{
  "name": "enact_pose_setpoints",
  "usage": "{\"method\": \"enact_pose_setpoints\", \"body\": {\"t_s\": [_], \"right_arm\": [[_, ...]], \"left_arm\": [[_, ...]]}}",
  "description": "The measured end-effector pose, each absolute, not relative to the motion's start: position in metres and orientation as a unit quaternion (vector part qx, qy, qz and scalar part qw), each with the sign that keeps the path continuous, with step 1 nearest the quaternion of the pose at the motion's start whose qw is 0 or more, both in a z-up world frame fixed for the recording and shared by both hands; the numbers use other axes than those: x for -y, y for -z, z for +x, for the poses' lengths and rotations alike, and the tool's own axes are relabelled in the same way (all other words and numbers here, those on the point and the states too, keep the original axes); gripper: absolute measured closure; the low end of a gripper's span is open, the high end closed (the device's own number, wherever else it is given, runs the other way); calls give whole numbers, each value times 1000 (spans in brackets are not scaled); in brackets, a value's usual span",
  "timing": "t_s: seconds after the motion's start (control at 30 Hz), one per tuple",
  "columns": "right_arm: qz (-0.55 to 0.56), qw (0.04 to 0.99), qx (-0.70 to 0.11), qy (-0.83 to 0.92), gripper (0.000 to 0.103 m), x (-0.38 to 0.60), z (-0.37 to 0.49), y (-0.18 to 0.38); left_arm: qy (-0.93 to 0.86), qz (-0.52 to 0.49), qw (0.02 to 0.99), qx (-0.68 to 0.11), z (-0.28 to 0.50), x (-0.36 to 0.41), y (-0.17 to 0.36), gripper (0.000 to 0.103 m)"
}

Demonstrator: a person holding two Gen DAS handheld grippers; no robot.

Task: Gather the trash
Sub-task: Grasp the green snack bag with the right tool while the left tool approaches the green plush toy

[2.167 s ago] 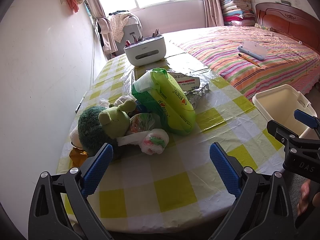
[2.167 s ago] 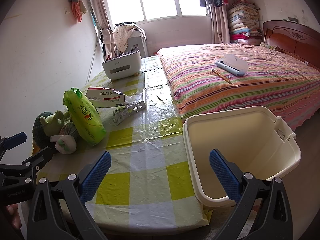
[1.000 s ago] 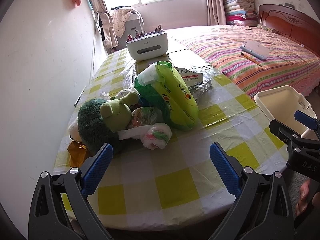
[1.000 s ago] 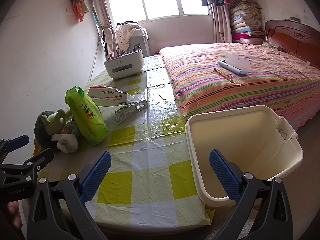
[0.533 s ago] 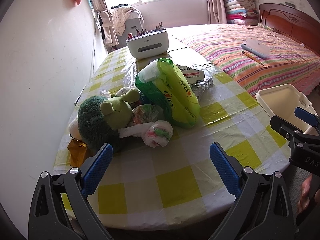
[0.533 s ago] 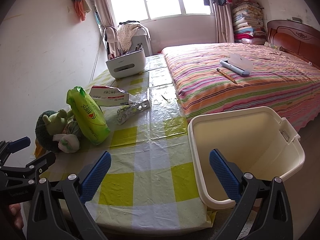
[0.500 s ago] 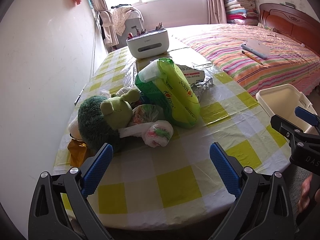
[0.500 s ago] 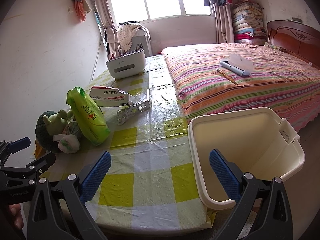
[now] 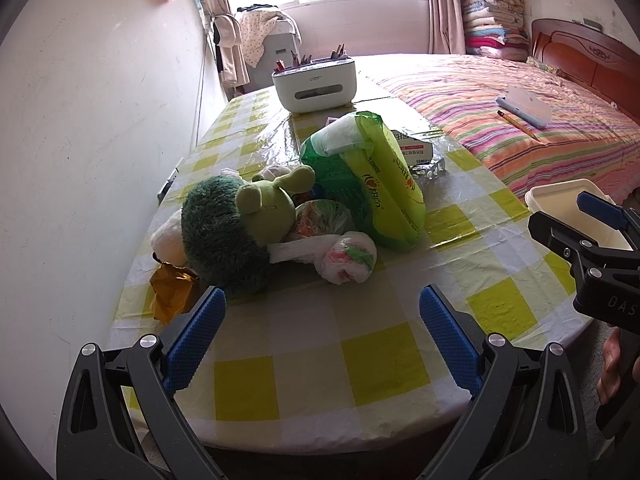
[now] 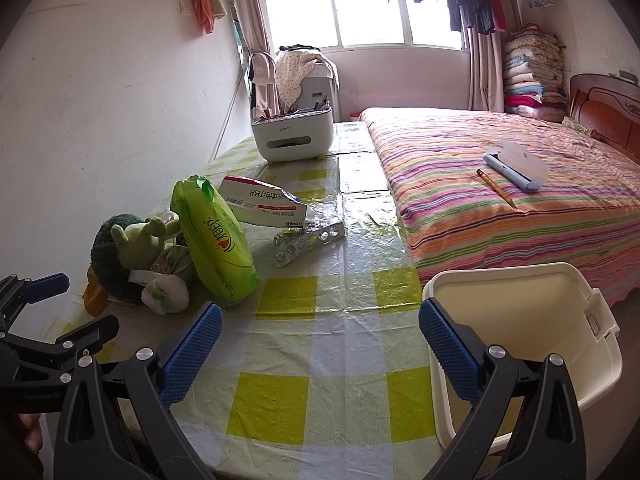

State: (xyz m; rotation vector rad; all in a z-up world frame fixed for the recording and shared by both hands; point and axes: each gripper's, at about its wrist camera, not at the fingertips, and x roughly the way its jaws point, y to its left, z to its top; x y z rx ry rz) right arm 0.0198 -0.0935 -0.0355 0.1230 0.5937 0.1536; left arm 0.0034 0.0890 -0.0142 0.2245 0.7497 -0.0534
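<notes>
A knotted white plastic bag of trash (image 9: 344, 258) lies on the checked table (image 9: 360, 344), against a green plush toy (image 9: 236, 232). It also shows in the right wrist view (image 10: 166, 294). Behind it lie a crumpled wrapper (image 9: 320, 218), a green tissue pack (image 9: 372, 184), a medicine box (image 10: 264, 204) and empty blister packs (image 10: 308, 240). A cream bin (image 10: 532, 332) stands at the table's right edge. My left gripper (image 9: 322, 328) is open and empty, just short of the white bag. My right gripper (image 10: 320, 344) is open and empty over the table's front edge, beside the bin.
A white organiser box with pens (image 10: 294, 134) stands at the table's far end. A yellow wrapper (image 9: 170, 292) lies left of the plush toy by the wall. A striped bed (image 10: 520, 184) with a pencil and a pouch runs along the right.
Both grippers have crept forward and slightly up toward the table; the trash pile looks a little nearer. Both stay open, and nothing on the table has moved.
</notes>
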Motion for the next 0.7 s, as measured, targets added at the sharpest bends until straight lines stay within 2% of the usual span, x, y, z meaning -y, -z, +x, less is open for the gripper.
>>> {"method": "enact_pose_setpoints", "body": {"t_s": [0.7], "right_arm": [[-1,937,-289,-197,7,12,110,26]], "left_arm": [[21,21,934,-355,-3,-161,-2,7]]}}
